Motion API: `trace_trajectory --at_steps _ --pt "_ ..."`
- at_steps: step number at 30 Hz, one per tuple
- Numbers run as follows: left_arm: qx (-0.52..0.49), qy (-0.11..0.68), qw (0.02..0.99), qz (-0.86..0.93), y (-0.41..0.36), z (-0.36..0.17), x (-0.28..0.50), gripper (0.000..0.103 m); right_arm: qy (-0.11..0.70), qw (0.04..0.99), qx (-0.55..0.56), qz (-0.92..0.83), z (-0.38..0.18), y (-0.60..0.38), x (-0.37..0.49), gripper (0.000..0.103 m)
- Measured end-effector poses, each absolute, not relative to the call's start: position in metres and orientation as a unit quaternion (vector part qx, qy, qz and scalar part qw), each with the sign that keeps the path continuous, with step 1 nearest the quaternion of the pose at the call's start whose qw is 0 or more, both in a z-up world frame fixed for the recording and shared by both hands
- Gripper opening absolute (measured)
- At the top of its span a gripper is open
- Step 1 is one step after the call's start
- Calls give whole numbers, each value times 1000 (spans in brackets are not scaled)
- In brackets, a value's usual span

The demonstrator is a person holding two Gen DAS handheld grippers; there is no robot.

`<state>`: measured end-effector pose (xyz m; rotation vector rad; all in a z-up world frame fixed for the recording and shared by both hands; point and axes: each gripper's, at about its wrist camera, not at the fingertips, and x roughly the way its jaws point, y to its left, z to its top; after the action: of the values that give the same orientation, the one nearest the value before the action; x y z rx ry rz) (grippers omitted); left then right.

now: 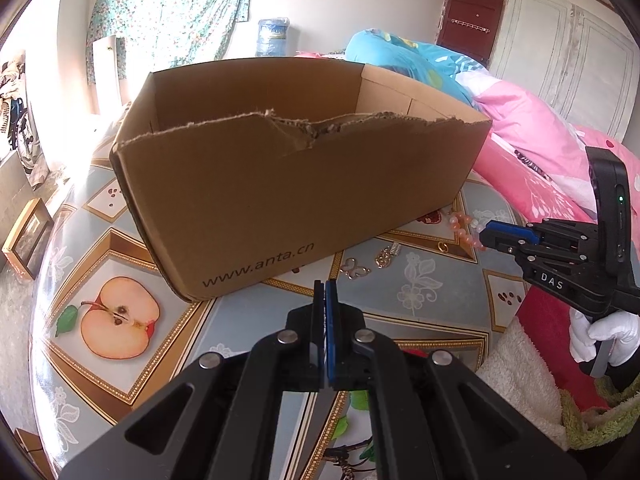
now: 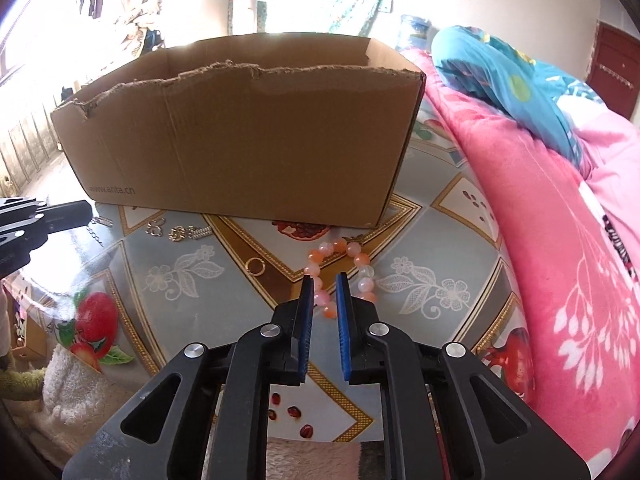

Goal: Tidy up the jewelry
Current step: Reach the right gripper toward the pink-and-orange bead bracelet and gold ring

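A bracelet of orange, pink and white beads (image 2: 352, 254) lies on the patterned table top (image 2: 420, 248) in front of an open cardboard box (image 2: 240, 140). My right gripper (image 2: 325, 280) hovers over the bracelet's near side, jaws a narrow gap apart, with a few beads showing in the gap; I see no pad pressing on them. A gold ring (image 2: 256, 267), a butterfly charm (image 2: 155, 229), a small gold and silver piece (image 2: 190, 233) and a thin chain (image 2: 98, 233) lie further left. My left gripper (image 1: 326, 284) is shut and empty, near the box (image 1: 280, 184) front.
A pink quilt (image 2: 540, 240) and a blue one (image 2: 500, 64) crowd the table's right edge. A white fluffy towel (image 2: 72, 380) lies at the near left edge. A white-gloved hand (image 1: 600, 332) holds the right gripper (image 1: 486, 236). A picture frame (image 1: 28, 236) stands on the floor.
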<state>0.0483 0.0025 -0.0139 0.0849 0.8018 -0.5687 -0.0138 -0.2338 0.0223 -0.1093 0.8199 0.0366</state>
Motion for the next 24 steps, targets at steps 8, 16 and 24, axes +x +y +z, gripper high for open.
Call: trace_trajectory --at_steps 8,16,24 --pt "40 386 880 -273 2 -15 49 0 401 910 -49 91 17 -218 0 22" --pt "40 391 878 -274 3 -17 51 0 429 896 -17 116 6 -228 34 22" --pt "38 394 877 -272 1 -18 53 0 446 883 22 144 -2 -231 41 23"
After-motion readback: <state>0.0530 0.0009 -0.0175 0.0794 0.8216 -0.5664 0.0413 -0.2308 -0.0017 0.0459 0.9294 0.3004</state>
